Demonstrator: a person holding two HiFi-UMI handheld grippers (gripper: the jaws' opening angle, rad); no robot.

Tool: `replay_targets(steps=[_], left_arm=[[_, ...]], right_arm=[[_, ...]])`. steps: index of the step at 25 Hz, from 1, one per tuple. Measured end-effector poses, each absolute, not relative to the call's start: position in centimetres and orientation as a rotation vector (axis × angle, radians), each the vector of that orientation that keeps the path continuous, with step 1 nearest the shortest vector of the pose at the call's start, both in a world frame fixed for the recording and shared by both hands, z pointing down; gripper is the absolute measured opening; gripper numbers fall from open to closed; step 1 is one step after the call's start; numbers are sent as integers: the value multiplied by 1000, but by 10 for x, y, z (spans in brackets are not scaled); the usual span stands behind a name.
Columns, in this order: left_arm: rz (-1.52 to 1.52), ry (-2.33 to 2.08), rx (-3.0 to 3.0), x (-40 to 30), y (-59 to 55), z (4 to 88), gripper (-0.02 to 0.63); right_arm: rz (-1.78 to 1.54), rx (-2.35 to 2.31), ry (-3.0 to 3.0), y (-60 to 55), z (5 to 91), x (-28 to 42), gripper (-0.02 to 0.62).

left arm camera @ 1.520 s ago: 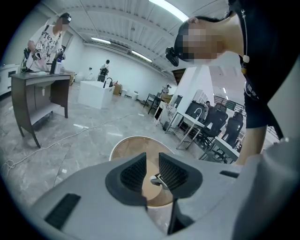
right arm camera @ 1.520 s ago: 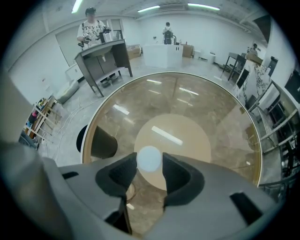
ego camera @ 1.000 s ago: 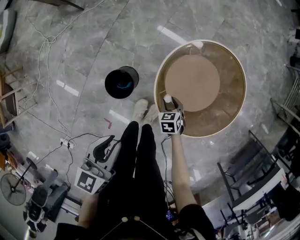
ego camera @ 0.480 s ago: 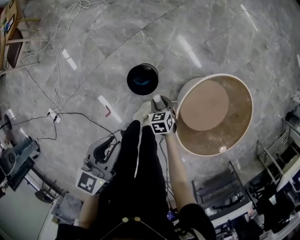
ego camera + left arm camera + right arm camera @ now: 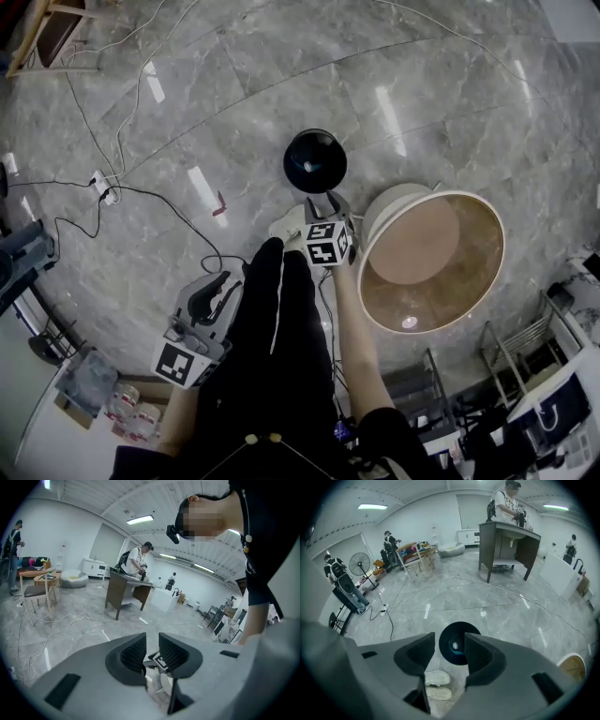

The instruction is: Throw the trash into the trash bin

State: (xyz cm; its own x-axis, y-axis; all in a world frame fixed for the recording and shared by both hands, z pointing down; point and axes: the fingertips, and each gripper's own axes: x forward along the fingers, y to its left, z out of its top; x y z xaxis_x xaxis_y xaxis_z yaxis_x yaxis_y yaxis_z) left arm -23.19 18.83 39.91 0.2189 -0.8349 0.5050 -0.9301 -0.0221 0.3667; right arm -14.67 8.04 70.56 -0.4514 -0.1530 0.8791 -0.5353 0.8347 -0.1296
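Floor (image 5: 234, 103): glossy grey marble tiles with streaks of reflected light.
Table (image 5: 422, 246): round, on the right, wooden top, pale rim.
Power strip (image 5: 103, 192): on the floor at left, with cables (image 5: 82, 111) trailing far.
Fan (image 5: 359, 564): standing, far left.
Desk (image 5: 506, 538): dark, far right.

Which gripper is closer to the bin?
Right. The right gripper points at the bin from close by, its empty jaws just opening wider; the left gripper sits back beside the legs, farther off.
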Motion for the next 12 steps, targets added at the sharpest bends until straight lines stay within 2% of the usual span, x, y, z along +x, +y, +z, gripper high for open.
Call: replay_targets(steps=[8, 12], left_arm=[[193, -1573, 1942, -225, 177, 390, 86], [178, -1460, 2088, -208, 152, 371, 78]], right_arm=[[486, 608, -2032, 70, 678, -130, 190], [478, 845, -2081, 56, 611, -103, 137]])
